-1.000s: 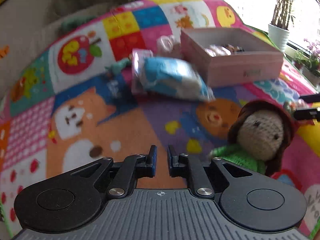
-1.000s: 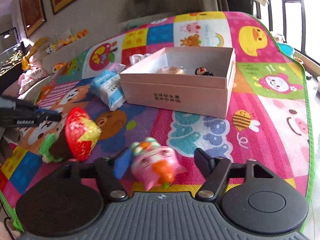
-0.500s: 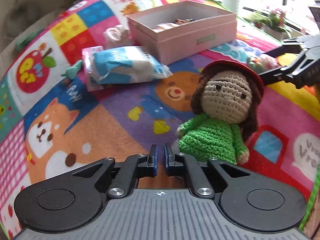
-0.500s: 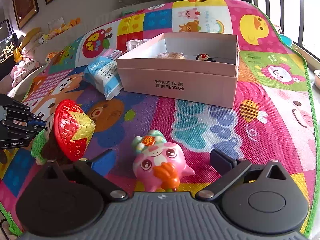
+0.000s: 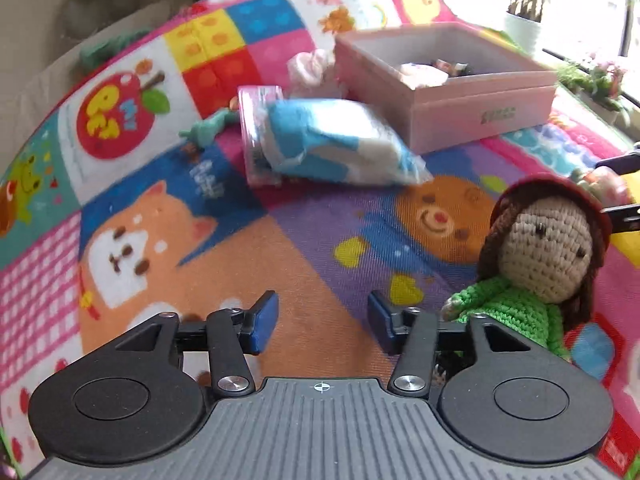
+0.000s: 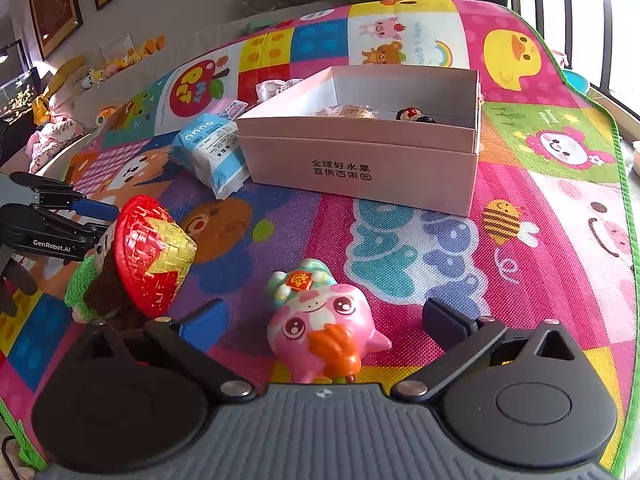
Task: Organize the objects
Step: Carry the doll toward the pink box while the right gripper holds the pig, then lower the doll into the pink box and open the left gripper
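Crocheted doll (image 5: 536, 264) is seen upright, facing the wide-spread left gripper (image 5: 323, 318); its woven hat (image 6: 150, 254) is shown fully only by the right view, where the pink pig toy (image 6: 320, 324) is framed untouched by the wide-spread right gripper (image 6: 326, 320).

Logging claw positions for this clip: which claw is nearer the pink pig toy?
Right. The right claw is open with the pink pig toy between its fingers. The left claw, also open, sits beyond the crochet doll, farther from the pig.

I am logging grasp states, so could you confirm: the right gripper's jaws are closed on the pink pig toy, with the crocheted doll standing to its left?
Not quite. The right wrist view shows the right gripper with its jaws wide open on either side of the pink pig toy, not closed on it. The toy sits on the play mat. The crocheted doll does stand to its left.
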A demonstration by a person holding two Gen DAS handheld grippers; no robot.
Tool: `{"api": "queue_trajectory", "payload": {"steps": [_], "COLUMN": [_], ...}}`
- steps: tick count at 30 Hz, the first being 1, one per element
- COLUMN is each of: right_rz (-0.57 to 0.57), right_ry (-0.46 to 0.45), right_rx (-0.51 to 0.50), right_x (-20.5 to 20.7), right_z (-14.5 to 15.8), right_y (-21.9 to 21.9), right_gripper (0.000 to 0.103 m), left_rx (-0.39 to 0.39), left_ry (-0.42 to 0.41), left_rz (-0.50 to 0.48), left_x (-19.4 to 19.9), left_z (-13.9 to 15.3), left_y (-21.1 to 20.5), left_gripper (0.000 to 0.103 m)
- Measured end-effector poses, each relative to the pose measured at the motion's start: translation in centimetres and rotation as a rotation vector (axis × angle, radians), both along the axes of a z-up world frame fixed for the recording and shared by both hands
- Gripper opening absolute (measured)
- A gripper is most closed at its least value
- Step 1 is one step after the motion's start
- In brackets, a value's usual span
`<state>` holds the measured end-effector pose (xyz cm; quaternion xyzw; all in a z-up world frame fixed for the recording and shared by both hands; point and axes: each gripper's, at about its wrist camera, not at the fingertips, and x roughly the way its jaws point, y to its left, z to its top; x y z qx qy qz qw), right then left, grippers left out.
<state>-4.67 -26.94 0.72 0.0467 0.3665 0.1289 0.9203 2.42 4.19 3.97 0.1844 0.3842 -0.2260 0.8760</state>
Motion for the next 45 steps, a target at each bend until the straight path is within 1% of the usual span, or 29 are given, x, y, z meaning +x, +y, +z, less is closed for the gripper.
{"api": "queue_trajectory", "payload": {"steps": [1,3,4,5,6,10,11,13,14,18,19,21,22,23,24,26,27,29,34,35,37,39,41,43,45], "right_rz": [0.000,0.000,0.001,0.002,0.003,0.007,0.007,0.011,0.015,0.039,0.043,0.051,0.055,0.067,0.081,0.105,0.116,0.135,0.157,0.156,0.146,0.125,0.097,0.062,0.032], "right_ry": [-0.001,-0.002,-0.002,-0.003,-0.004,-0.005,-0.005,-0.004,-0.004,-0.015,-0.027,-0.044,-0.046,-0.039,-0.027,-0.018,-0.020,-0.031,-0.128,-0.150,-0.197,-0.239,-0.272,-0.295,-0.296], "right_rx": [0.002,0.003,0.001,-0.002,-0.004,-0.005,-0.002,-0.001,-0.004,-0.052,-0.067,-0.082,-0.083,-0.081,-0.081,-0.100,-0.112,-0.105,-0.082,-0.073,-0.059,-0.041,-0.026,-0.017,0.005], "right_x": [0.0,0.0,0.0,0.1,0.1,0.1,0.1,0.1,0.1,-0.2,-0.3,-0.4,-0.4,-0.3,-0.2,-0.3,-0.3,-0.8,-2.6,-2.9,-3.5,-3.7,-3.7,-3.5,-3.2], "right_z": [0.0,0.0,-0.1,-0.1,-0.1,-0.1,-0.1,-0.1,-0.1,0.1,0.2,0.4,0.5,0.6,0.6,0.6,0.8,1.5,4.5,5.1,6.3,7.5,8.2,8.5,8.3], "right_y": [0.0,-0.1,0.0,0.1,0.1,0.1,0.1,0.1,0.1,0.5,0.5,0.3,0.3,0.3,0.4,0.9,1.0,1.2,1.0,0.7,0.0,-1.1,-2.1,-2.8,-3.6], "right_gripper": [0.103,0.103,0.103,0.103,0.103,0.103,0.103,0.103,0.103,0.103,0.103,0.101,0.094,0.083,0.078,0.056,0.051,0.049,0.049,0.048,0.049,0.049,0.049,0.049,0.049], "left_rx": [-0.062,-0.213,-0.248,-0.254,-0.243,-0.130,-0.094,-0.031,-0.016,-0.057,-0.060,-0.050,-0.041,-0.031,-0.024,-0.017,-0.021,-0.038,-0.055,-0.071,-0.137,-0.228,-0.325,-0.427,-0.516], "left_ry": [-0.002,0.043,0.054,0.062,0.073,0.132,0.137,0.115,0.112,0.147,0.142,0.116,0.103,0.092,0.085,0.080,0.085,0.101,0.106,0.102,0.077,0.043,0.017,0.004,0.010], "left_rz": [-0.032,-0.138,-0.196,-0.251,-0.290,-0.385,-0.400,-0.403,-0.393,-0.321,-0.310,-0.288,-0.273,-0.256,-0.242,-0.221,-0.210,-0.196,-0.167,-0.160,-0.147,-0.136,-0.118,-0.096,-0.067], "left_x": [-0.3,-1.1,-1.8,-2.4,-2.9,-3.7,-3.6,-3.6,-3.4,-1.9,-2.0,-2.6,-2.7,-3.0,-3.4,-3.8,-3.9,-3.9,-4.4,-4.4,-4.0,-2.7,-0.4,2.3,5.3], "left_z": [0.9,2.8,3.4,3.7,3.6,1.4,0.7,-0.4,-0.7,-0.7,-0.7,-0.7,-0.8,-0.8,-0.7,-0.5,-0.4,0.0,1.2,1.8,3.8,6.1,7.7,8.0,7.0], "left_y": [0.7,1.7,1.6,1.0,0.2,-4.2,-5.0,-6.1,-6.4,-6.0,-5.8,-5.7,-5.9,-6.0,-6.2,-6.5,-6.5,-6.5,-6.8,-7.0,-7.5,-8.7,-10.7,-13.2,-16.1], "left_gripper": [0.051,0.051,0.052,0.052,0.052,0.052,0.057,0.057,0.057,0.058,0.055,0.054,0.053,0.052,0.052,0.050,0.050,0.048,0.047,0.047,0.046,0.046,0.046,0.047,0.048]}}
